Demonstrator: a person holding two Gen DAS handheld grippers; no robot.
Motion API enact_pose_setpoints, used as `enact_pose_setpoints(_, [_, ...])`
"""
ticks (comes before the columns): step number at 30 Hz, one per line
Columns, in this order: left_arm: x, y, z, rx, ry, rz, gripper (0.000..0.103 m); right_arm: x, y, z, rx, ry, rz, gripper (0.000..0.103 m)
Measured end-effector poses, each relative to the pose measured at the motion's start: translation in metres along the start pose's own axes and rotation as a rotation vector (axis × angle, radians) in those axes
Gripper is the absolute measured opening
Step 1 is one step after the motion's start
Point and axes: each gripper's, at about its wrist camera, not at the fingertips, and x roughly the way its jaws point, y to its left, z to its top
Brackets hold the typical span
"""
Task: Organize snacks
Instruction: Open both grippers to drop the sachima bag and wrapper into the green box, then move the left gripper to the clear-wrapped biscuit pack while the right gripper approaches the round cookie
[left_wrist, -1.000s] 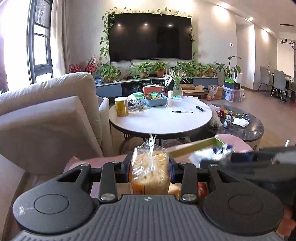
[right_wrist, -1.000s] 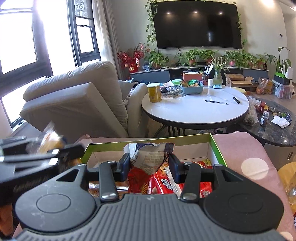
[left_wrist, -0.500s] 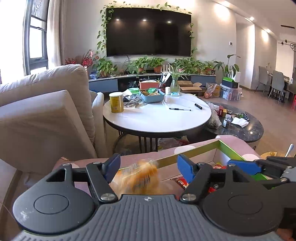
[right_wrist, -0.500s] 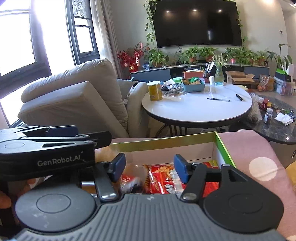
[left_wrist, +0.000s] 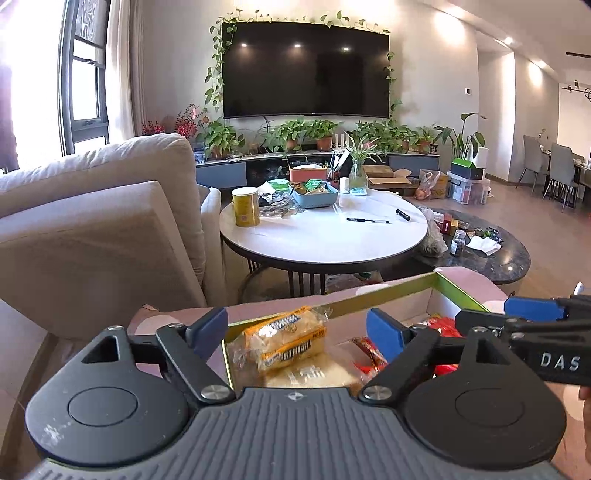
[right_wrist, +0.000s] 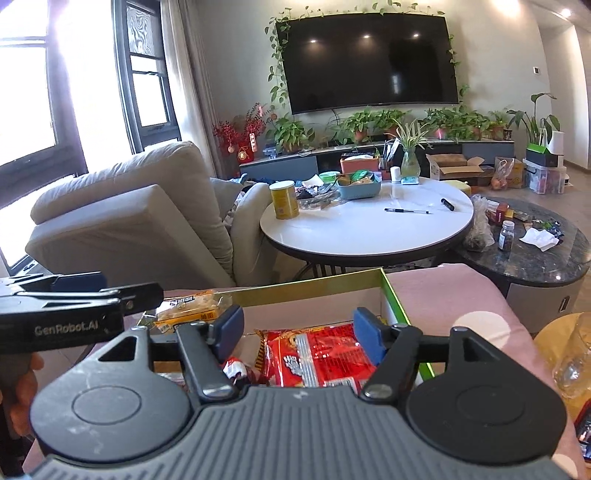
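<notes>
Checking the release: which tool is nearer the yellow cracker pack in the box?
Left. The left tool, opening, straddles the yellow cracker pack untouched; the right tool, opening, is over the red packets.

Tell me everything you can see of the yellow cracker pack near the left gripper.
The yellow cracker pack is a clear, crinkly plastic wrap around pale crackers, with yellow-orange bands and dark print too small to read. It lies tilted in the left corner of the green-rimmed cardboard box, resting on another pale packet below. It sits between the fingers of the left gripper, whose jaws are opening; neither blue pad touches it. The right wrist view shows it beside the box's left wall.
</notes>
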Motion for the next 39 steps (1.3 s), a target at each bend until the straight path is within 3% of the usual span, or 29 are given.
enact_pose_setpoints(20, [-0.118,-0.004,-0.089,-0.008,0.09,-0.061,0.087,-0.066,0.002,-0.045,0.013,0.081,0.074,0.065])
enact_pose_setpoints(27, [-0.134,-0.017,-0.12,0.023,0.149,-0.121,0.088,-0.078,0.009,-0.068,0.027,0.13,0.074,0.065])
enact_pose_setpoints(39, [-0.167,-0.02,-0.158,0.09,0.193,-0.154,0.088,-0.099,0.014,-0.095,-0.01,0.19,0.068,0.068])
